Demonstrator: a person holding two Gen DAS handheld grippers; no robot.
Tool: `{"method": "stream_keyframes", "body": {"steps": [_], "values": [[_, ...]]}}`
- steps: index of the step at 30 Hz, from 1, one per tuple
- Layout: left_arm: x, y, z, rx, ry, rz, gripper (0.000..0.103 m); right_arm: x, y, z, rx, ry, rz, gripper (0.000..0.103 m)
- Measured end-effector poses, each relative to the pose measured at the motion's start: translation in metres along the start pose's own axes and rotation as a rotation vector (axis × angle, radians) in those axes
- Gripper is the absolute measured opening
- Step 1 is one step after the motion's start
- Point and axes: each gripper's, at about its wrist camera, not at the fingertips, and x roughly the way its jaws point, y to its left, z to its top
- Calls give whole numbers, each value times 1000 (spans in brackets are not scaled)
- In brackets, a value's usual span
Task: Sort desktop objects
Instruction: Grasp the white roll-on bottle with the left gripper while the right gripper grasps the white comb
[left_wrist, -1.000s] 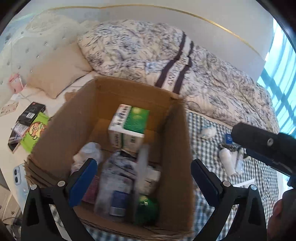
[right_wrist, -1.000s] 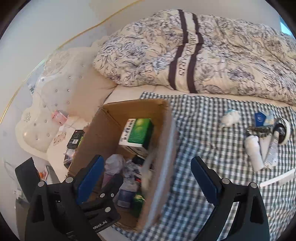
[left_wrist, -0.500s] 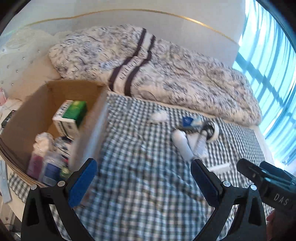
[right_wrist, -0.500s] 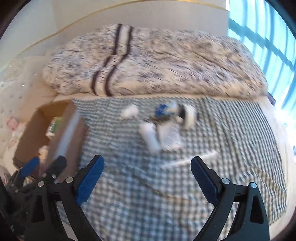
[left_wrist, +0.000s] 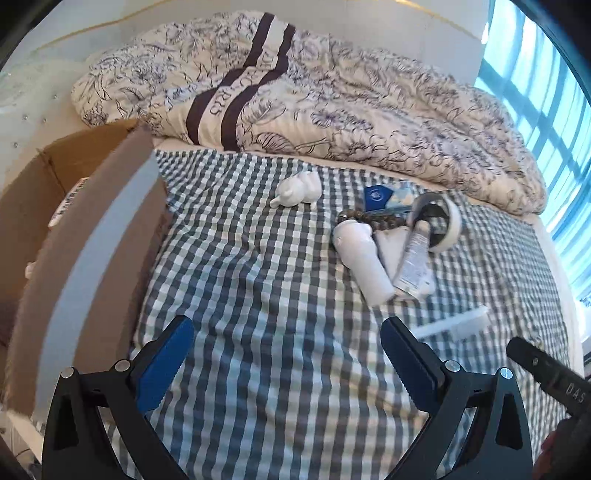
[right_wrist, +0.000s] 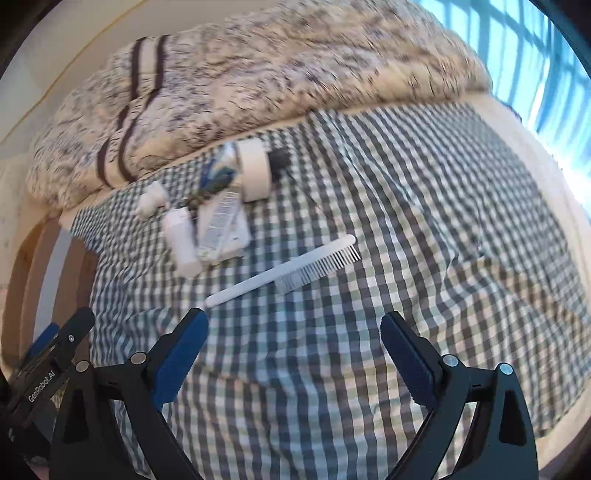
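Observation:
Loose objects lie on the checked cloth (left_wrist: 258, 280): a white bottle (left_wrist: 364, 256), a tube (left_wrist: 413, 254), a tape roll (left_wrist: 443, 225), a bead string (left_wrist: 373, 221), a blue packet (left_wrist: 384, 195), a white figurine (left_wrist: 299, 188) and a white comb (right_wrist: 284, 269). The cardboard box (left_wrist: 92, 229) stands at the left. My left gripper (left_wrist: 286, 356) is open and empty above the cloth, short of the bottle. My right gripper (right_wrist: 295, 354) is open and empty, just before the comb.
A crumpled floral duvet (left_wrist: 332, 99) lies behind the objects. A window (left_wrist: 546, 92) is at the right. The cloth's right edge and the mattress edge (right_wrist: 554, 155) run along the right side. The other gripper shows at the lower left of the right wrist view (right_wrist: 44, 365).
Both grippers have swung right, away from the cardboard box and over the checked cloth toward the loose objects. Both stay open and empty.

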Motion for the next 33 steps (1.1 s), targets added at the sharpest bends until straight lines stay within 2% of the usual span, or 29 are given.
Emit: {"method": "stream_keyframes", "body": {"steps": [5, 8, 12, 14, 18, 23, 27, 29, 30, 33], "values": [[41, -8, 16, -1, 32, 11, 103, 41, -2, 11, 43, 51, -29, 94], [66, -17, 23, -1, 53, 9, 103, 66, -2, 17, 81, 89, -41, 88], [96, -26, 27, -11, 94, 67, 103, 96, -9, 25, 173, 151, -30, 67], [112, -26, 29, -48, 127, 79, 103, 108, -15, 28, 226, 177, -19, 65], [133, -19, 31, -126, 164, 116, 103, 111, -18, 36, 286, 144, -9, 62], [142, -15, 38, -161, 169, 161, 103, 119, -3, 46, 244, 130, -69, 58], [144, -13, 41, -208, 212, 156, 103, 128, 11, 53, 189, 119, -135, 58], [141, -15, 41, -206, 213, 161, 103, 129, 17, 54, 146, 110, -159, 52], [137, -14, 40, -220, 208, 147, 103, 128, 19, 54, 124, 104, -161, 48], [128, -11, 41, -268, 189, 127, 103, 124, 13, 51, 130, 95, -121, 46]]}}
